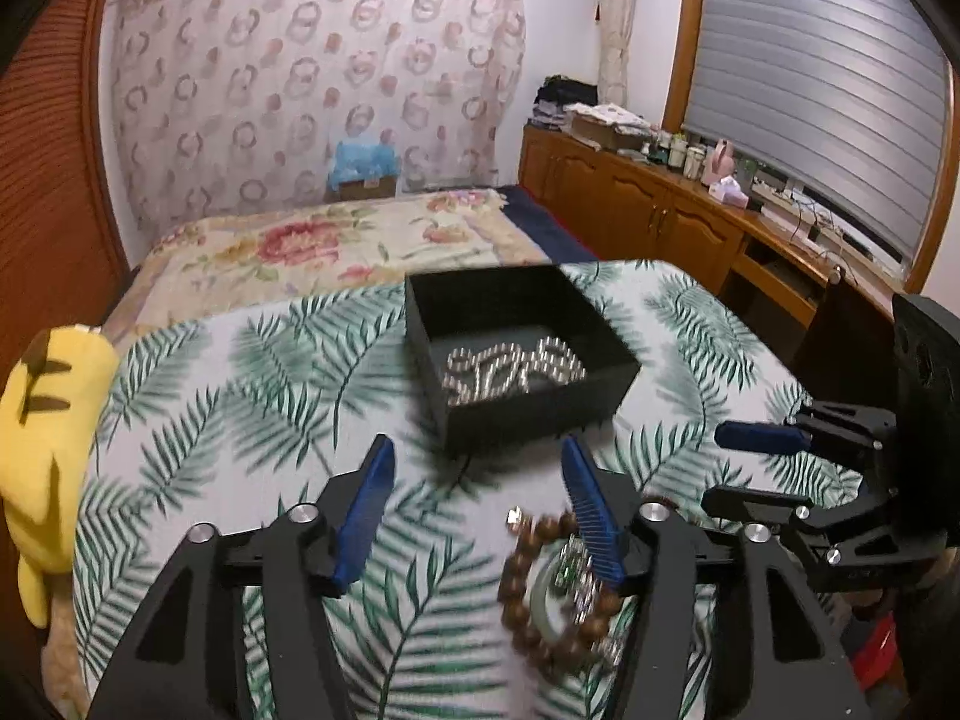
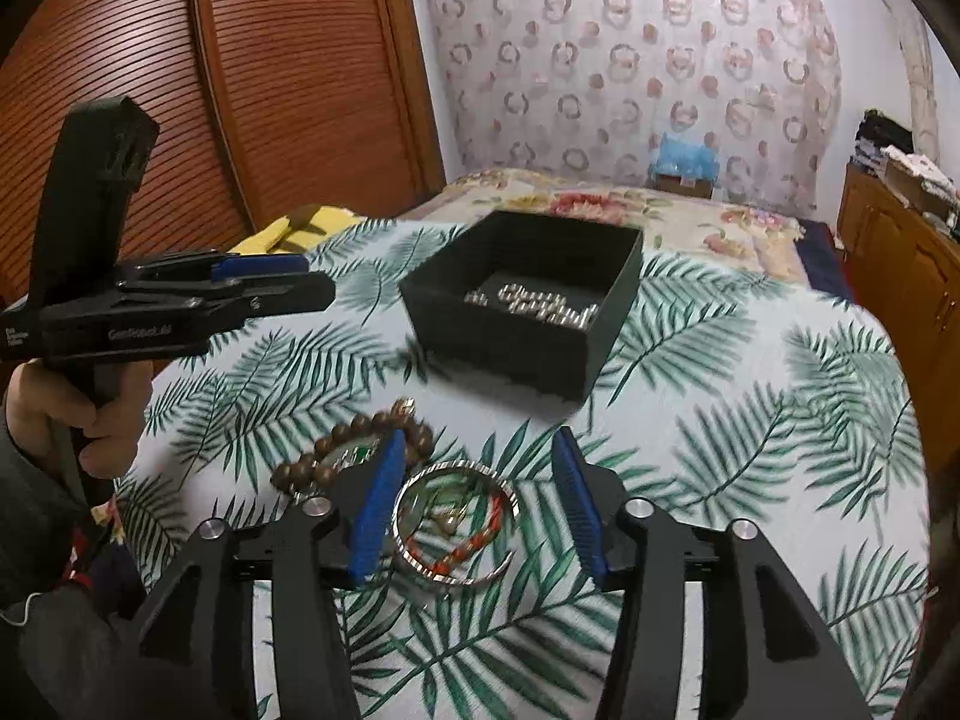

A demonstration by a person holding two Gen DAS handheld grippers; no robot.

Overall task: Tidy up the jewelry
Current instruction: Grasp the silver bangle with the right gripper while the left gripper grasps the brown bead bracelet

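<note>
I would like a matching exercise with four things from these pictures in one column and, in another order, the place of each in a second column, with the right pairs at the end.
Things
1. silver chain
2. silver bangle
3. wooden bead bracelet
4. yellow plush toy

Places
A. on the leaf-print cloth, between the open fingers of the right gripper
B. at the left edge of the bed
C. inside the black box
D. on the cloth, left of the bangle

Pairs: 1-C, 2-A, 3-D, 4-B

Open black box [image 1: 528, 354] holds silver beads [image 1: 510, 369] on leaf-print cloth [image 1: 240, 396].
</note>
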